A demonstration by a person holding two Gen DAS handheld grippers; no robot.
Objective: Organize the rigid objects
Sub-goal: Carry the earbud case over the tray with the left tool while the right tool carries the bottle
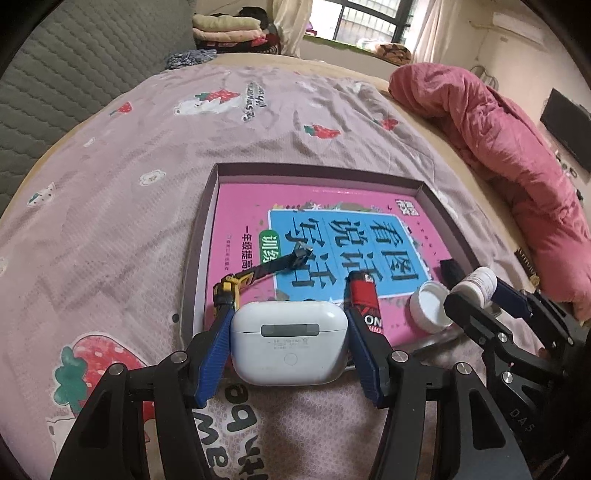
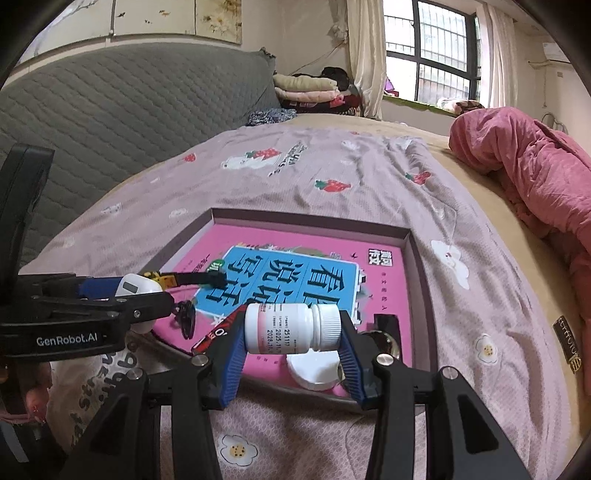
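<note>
Nearest to us, the left gripper [image 1: 290, 338] had its blue pads closed on both short sides of a white earbud charging case [image 1: 289, 341], held with its hinge side facing the camera over the tray's near edge. The right gripper [image 2: 291, 350] likewise pinched a small white pill bottle [image 2: 291, 328], lying sideways between the pads, base against one and ribbed cap against the other; its jaws stood narrower than the left pair. In the left view we noted that bottle [image 1: 476, 284] at the far right, gripped beside the tray. Just beyond the grippers lay the shallow cardboard tray [image 1: 210, 206] on the bedspread [image 1: 147, 147], lined with a pink children's workbook [image 1: 240, 210] bearing a blue title panel. On the workbook we recorded a red lighter [image 1: 364, 293] near the left gripper's right pad, a yellow and black utility knife [image 1: 258, 269] angled toward the centre, a white jar lid [image 1: 430, 306] lying open side up, and a small black item [image 1: 450, 271] we could not identify. Farther off, a crumpled pink duvet [image 1: 498, 147] lay along the bed's right side, with folded blankets [image 1: 225, 29] stacked by the window [image 2: 436, 51].
</note>
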